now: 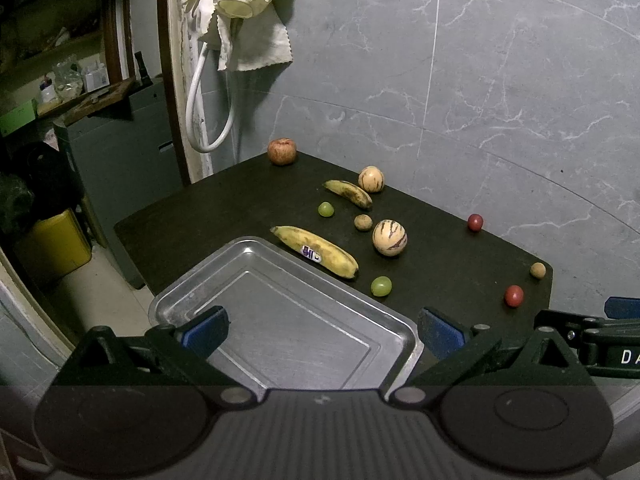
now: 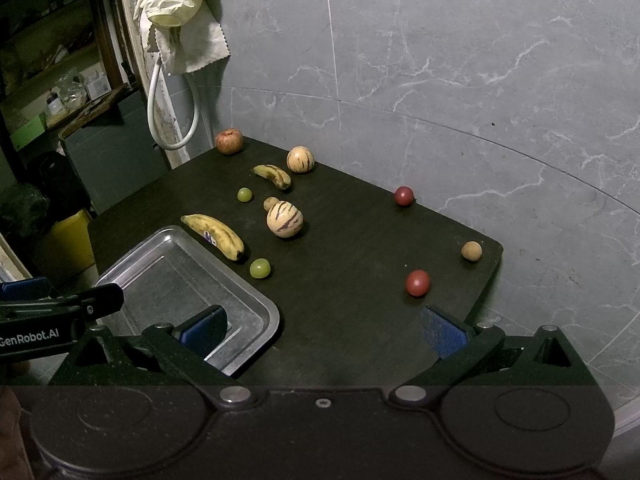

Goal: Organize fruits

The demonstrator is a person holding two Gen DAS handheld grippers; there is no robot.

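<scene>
Fruits scattered over dark table (image 2: 360, 280), tray (image 1: 280, 320) empty at 7 o'clock. Left gripper (image 1: 324, 330) and right gripper (image 2: 324, 330) spread wide, gripping nothing. Tray's left rim only from left wrist.

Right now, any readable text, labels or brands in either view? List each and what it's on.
"GenRobot.AI": white print on the left gripper, seen from the right wrist view.
"DA": white letters, cut off at the frame edge, on the right gripper, seen from the left wrist view.
Sticker on the big banana: purple and white, too small to read.
Boxes on the shelf: too blurred to read.
</scene>
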